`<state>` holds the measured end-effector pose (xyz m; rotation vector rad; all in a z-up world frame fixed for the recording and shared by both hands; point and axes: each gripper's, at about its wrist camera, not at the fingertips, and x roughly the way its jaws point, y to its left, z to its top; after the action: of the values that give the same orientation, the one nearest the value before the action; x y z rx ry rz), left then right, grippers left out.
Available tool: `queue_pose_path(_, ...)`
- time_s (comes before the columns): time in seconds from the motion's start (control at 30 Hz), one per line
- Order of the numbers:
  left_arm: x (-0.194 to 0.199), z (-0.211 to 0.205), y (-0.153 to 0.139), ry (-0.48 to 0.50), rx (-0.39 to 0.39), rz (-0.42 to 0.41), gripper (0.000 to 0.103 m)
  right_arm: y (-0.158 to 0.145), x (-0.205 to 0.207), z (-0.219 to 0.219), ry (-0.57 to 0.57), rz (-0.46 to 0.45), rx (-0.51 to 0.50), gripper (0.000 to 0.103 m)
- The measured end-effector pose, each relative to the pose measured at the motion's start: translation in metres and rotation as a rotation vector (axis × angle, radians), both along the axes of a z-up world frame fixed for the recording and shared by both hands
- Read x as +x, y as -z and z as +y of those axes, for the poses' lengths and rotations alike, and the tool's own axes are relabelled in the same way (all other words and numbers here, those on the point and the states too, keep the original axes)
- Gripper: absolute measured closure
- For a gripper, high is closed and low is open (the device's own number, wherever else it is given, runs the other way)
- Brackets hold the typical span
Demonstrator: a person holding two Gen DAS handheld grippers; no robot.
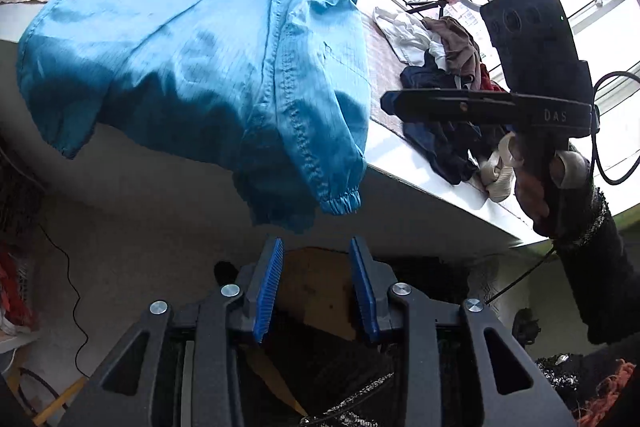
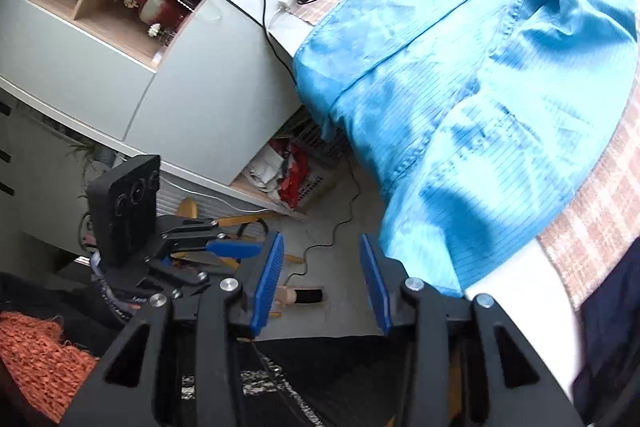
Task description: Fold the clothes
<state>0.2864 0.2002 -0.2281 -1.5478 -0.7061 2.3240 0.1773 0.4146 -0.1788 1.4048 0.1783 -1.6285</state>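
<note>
Blue-padded left gripper (image 1: pixel 316 291) sits nearest the lens, jaws apart, nothing between them, hanging off the front edge of the bed (image 1: pixel 420 183). Right gripper (image 2: pixel 322 283) likewise: jaws apart and empty, over the floor just beside the same edge.

Blue jacket (image 1: pixel 192 43) lies spread across the bed, its hem and one elastic cuff (image 1: pixel 340 201) draping over the front edge. No fold looks finished yet, I judge.

Risks:
- the overhanging hem could drag the slippery-looking fabric off the edge if one corner gets tugged alone.
- a pinch on the cuff only would lift the sleeve, not the body, and bunch it.
- both grippers sit close together, so they could clash or catch the cable.
- the pile of other clothes (image 1: pixel 444 67) near the right end could get swept along by a wide fold.
</note>
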Motion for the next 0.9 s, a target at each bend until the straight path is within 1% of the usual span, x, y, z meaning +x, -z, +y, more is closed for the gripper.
queue_pose_path(0.07, -0.018, 0.021, 0.021, 0.036, 0.010, -0.030, 0.069, 0.006, -0.016, -0.006, 0.032, 0.116, 0.129, 0.064)
queue_pose_path(0.1, -0.026, 0.027, 0.031, 0.037, 0.023, -0.046, 0.069, 0.010, -0.029, -0.004, 0.040, 0.154, 0.171, 0.064)
queue_pose_path(0.2, -0.045, 0.031, 0.058, 0.001, 0.083, -0.095, 0.069, 0.022, -0.066, -0.002, 0.056, 0.260, 0.294, 0.064)
queue_pose_path(0.23, -0.051, 0.032, 0.065, -0.014, 0.098, -0.109, 0.069, 0.025, -0.073, -0.003, 0.055, 0.273, 0.315, 0.064)
queue_pose_path(0.3, -0.063, 0.032, 0.071, -0.044, 0.105, -0.121, 0.069, 0.032, -0.081, -0.005, 0.041, 0.284, 0.350, 0.064)
queue_pose_path(0.4, -0.072, 0.032, 0.067, -0.054, 0.087, -0.076, 0.072, 0.046, -0.085, -0.011, 0.004, 0.293, 0.401, 0.064)
queue_pose_path(0.43, -0.074, 0.032, 0.066, -0.057, 0.082, -0.060, 0.083, 0.049, -0.086, -0.013, -0.007, 0.297, 0.417, 0.064)
queue_pose_path(0.47, -0.075, 0.030, 0.065, -0.059, 0.082, -0.044, 0.086, 0.051, -0.086, -0.014, -0.018, 0.301, 0.432, 0.064)
queue_pose_path(0.5, -0.074, 0.027, 0.063, -0.057, 0.090, -0.030, 0.086, 0.053, -0.086, -0.015, -0.030, 0.306, 0.448, 0.064)
queue_pose_path(0.57, -0.070, 0.021, 0.061, -0.038, 0.121, -0.029, 0.089, 0.055, -0.089, -0.017, -0.040, 0.294, 0.459, 0.064)
queue_pose_path(0.67, -0.055, 0.007, 0.050, 0.003, 0.186, -0.057, 0.091, 0.059, -0.094, -0.023, -0.053, 0.265, 0.468, 0.064)
queue_pose_path(0.7, -0.049, 0.001, 0.044, 0.017, 0.204, -0.056, 0.097, 0.059, -0.096, -0.024, -0.056, 0.257, 0.471, 0.064)
queue_pose_path(0.77, -0.037, -0.012, 0.031, 0.037, 0.229, -0.052, 0.097, 0.060, -0.101, -0.025, -0.064, 0.240, 0.476, 0.064)
queue_pose_path(0.8, -0.035, -0.019, 0.028, 0.037, 0.201, -0.049, 0.097, 0.061, -0.101, -0.027, -0.068, 0.243, 0.481, 0.064)
queue_pose_path(0.83, -0.034, -0.024, 0.028, 0.038, 0.149, -0.050, 0.099, 0.061, -0.101, -0.028, -0.071, 0.248, 0.486, 0.064)
queue_pose_path(0.9, -0.034, -0.035, 0.038, 0.025, 0.034, -0.072, 0.099, 0.061, -0.102, -0.030, -0.072, 0.249, 0.487, 0.063)
